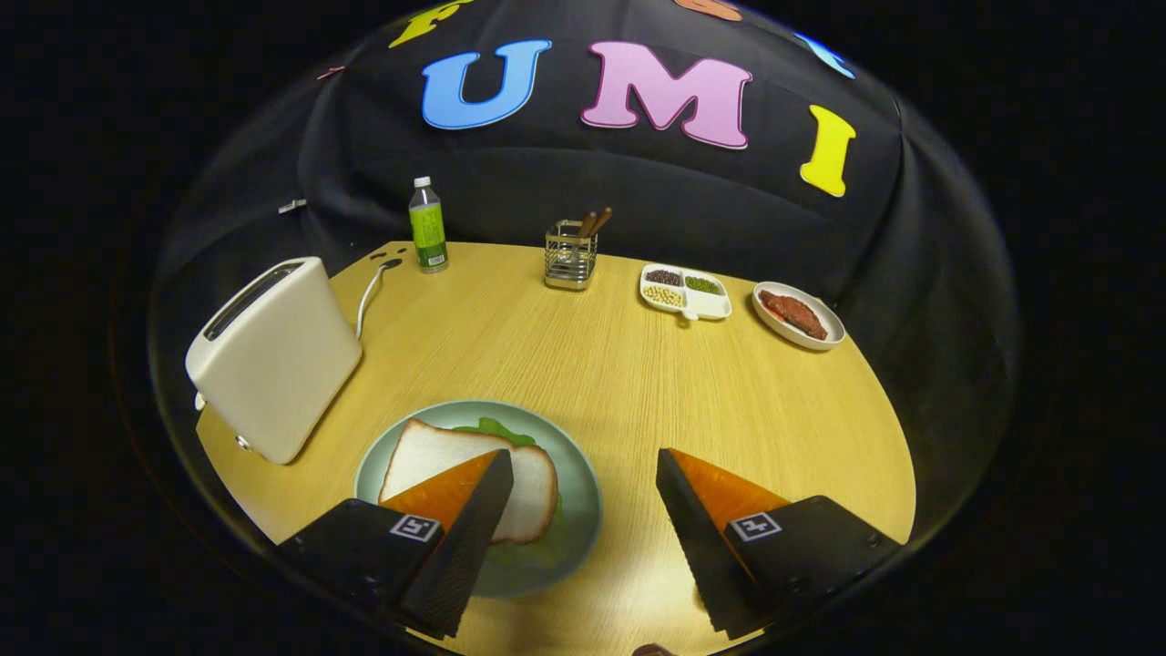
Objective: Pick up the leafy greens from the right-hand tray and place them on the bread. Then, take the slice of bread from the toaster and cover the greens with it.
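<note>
The gripper (583, 456) hangs above the near edge of the table (619, 383), tilted down toward it, its fingers spread wide with nothing between them. The left finger overlaps the plate in the view; the right one is over bare wood.

At about ten o'clock from the fingers stands the toaster (273, 360), pale and boxy, its slot on top, with a white cord (366, 296) running from behind it toward the table's far edge. Near eleven o'clock, at the far edge, a bottle (427, 226) with a green label stands upright.

Just ahead of the left finger lies the plate (578, 492), round and pale green. On it the slice of bread (455, 460) lies flat over the leafy greens (496, 428), which peek out at its far edge and near side.

At twelve o'clock, far back, a wire holder (570, 257) carries brown sticks. At one o'clock sits a divided tray (685, 292) with beans and seeds, and just right of it an oval dish (800, 316) holding a reddish-brown piece of food. Black cloth walls the booth behind the table.
</note>
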Available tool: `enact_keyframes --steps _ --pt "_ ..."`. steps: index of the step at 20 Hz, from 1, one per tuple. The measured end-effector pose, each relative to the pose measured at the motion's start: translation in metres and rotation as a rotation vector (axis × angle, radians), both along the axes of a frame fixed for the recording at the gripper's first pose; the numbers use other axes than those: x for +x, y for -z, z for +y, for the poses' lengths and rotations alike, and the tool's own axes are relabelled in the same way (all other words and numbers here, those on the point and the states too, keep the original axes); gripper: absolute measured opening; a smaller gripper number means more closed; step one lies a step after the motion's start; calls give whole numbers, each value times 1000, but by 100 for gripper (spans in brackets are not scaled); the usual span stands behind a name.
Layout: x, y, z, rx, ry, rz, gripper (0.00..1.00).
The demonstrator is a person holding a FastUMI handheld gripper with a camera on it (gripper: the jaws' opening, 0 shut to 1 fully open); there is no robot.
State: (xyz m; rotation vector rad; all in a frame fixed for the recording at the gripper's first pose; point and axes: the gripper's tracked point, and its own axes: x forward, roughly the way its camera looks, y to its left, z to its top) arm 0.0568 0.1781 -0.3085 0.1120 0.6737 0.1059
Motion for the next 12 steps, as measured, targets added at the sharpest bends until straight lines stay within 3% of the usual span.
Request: enact_keyframes --steps 12 --pt "-11 -178 -63 -35 -132 -389 98"
